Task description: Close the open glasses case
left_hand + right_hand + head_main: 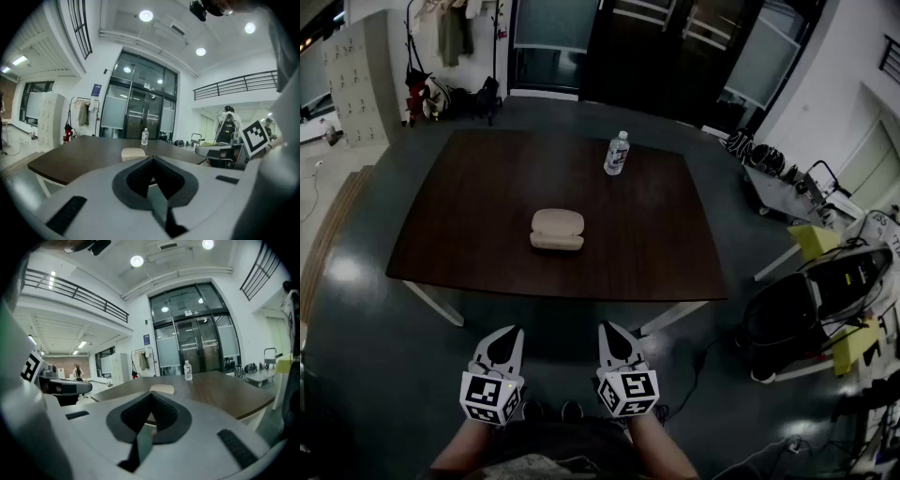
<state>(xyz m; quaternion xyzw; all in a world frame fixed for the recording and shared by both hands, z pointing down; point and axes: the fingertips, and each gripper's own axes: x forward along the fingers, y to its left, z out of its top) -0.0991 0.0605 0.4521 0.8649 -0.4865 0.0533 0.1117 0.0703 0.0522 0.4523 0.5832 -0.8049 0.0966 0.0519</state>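
A beige glasses case [557,229] lies near the middle of the dark wooden table [469,216]; from here I cannot tell how far its lid stands open. Both grippers hang close to my body, short of the table's near edge and well away from the case. My left gripper [510,332] and right gripper [610,329] point at the table, each with its jaws together and nothing held. In the left gripper view the case [132,153] shows just above the shut gripper [151,160]. The right gripper view has the case [162,389] above its shut gripper [151,394].
A clear water bottle [617,153] stands at the table's far edge, right of centre. A black cart with yellow parts [825,300] sits on the floor to the right. Lockers [352,84] and glass doors [675,47] line the far wall. A person [77,372] stands far off.
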